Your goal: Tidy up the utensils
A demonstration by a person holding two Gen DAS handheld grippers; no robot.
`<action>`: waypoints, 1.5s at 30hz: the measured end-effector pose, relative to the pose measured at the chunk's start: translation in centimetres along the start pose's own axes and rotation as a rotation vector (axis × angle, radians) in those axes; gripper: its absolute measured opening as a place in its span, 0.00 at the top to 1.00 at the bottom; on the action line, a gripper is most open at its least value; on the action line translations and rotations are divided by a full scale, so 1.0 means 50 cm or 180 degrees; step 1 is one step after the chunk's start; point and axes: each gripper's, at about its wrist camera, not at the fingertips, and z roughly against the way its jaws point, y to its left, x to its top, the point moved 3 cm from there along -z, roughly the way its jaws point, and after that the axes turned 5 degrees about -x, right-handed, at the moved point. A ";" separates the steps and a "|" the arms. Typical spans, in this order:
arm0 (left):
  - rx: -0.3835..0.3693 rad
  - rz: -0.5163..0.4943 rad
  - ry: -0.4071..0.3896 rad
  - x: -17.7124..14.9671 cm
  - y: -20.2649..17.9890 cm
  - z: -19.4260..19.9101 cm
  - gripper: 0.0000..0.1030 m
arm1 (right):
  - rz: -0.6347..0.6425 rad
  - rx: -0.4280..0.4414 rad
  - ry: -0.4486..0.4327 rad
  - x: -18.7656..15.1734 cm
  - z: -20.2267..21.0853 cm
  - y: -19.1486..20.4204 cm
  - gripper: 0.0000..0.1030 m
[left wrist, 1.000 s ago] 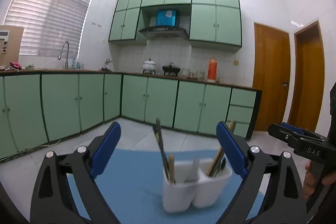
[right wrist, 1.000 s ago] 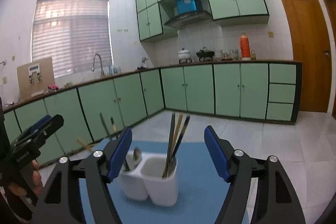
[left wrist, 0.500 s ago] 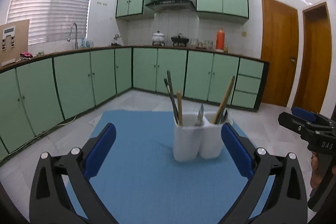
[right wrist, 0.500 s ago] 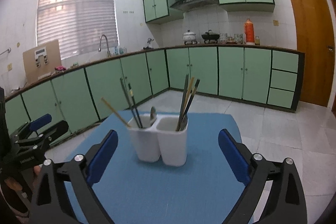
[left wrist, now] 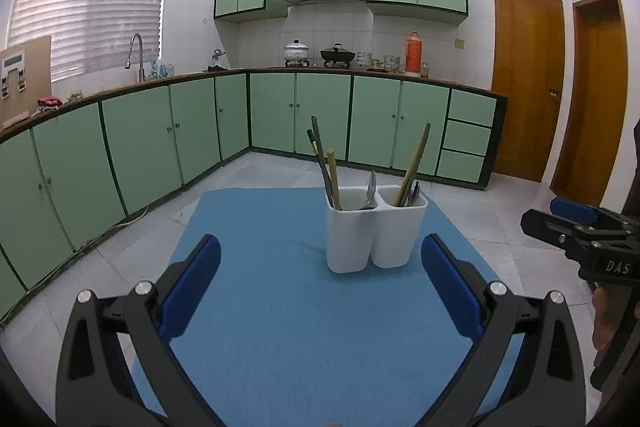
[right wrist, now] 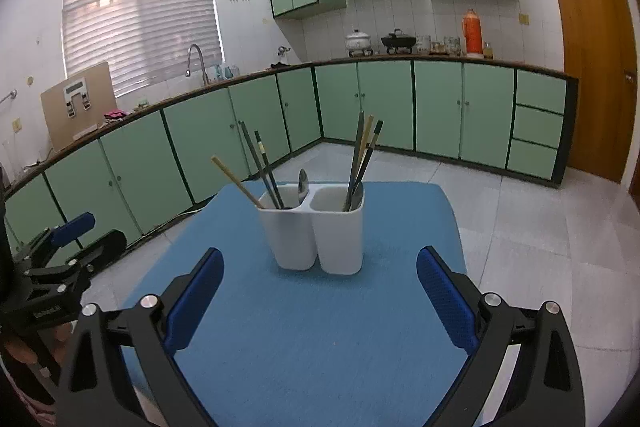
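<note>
A white two-compartment utensil holder (left wrist: pixel 374 233) (right wrist: pixel 318 231) stands upright on the blue mat (left wrist: pixel 304 315) (right wrist: pixel 320 331). Chopsticks and spoons stick up out of both compartments: dark and wooden chopsticks (left wrist: pixel 324 167) with a spoon (left wrist: pixel 371 189) in the left one, more chopsticks (right wrist: pixel 362 155) and a spoon in the right one. My left gripper (left wrist: pixel 320 287) stands open and empty, a little short of the holder. My right gripper (right wrist: pixel 320 291) is likewise open and empty, facing the holder from the other side. Each gripper shows at the edge of the other's view, held in a hand.
The mat lies on a pale tiled surface (left wrist: pixel 500 239). Green base cabinets (left wrist: pixel 320 119) and a counter with a sink tap (left wrist: pixel 136 55), pots (left wrist: pixel 296 51) and an orange flask (left wrist: pixel 412 53) run along the far walls. Wooden doors (left wrist: pixel 528 79) stand at the right.
Both grippers have drawn back from the holder and tipped downward, so more of the mat shows. Their jaws have spread wider. The holder and utensils have stayed put.
</note>
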 end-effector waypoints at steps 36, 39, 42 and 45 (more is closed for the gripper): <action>0.0053 0.0123 0.0441 -0.030 -0.001 -0.004 0.06 | 0.0152 -0.0054 0.0468 -0.035 -0.008 0.031 0.08; 0.0056 0.0127 0.0439 -0.032 -0.001 -0.004 0.05 | 0.0150 -0.0048 0.0467 -0.034 -0.010 0.032 0.08; 0.0055 0.0124 0.0435 -0.031 -0.002 -0.005 0.06 | 0.0158 -0.0046 0.0454 -0.033 -0.009 0.033 0.08; 0.0062 0.0122 0.0430 -0.031 -0.001 -0.006 0.06 | 0.0165 -0.0048 0.0448 -0.034 -0.010 0.034 0.08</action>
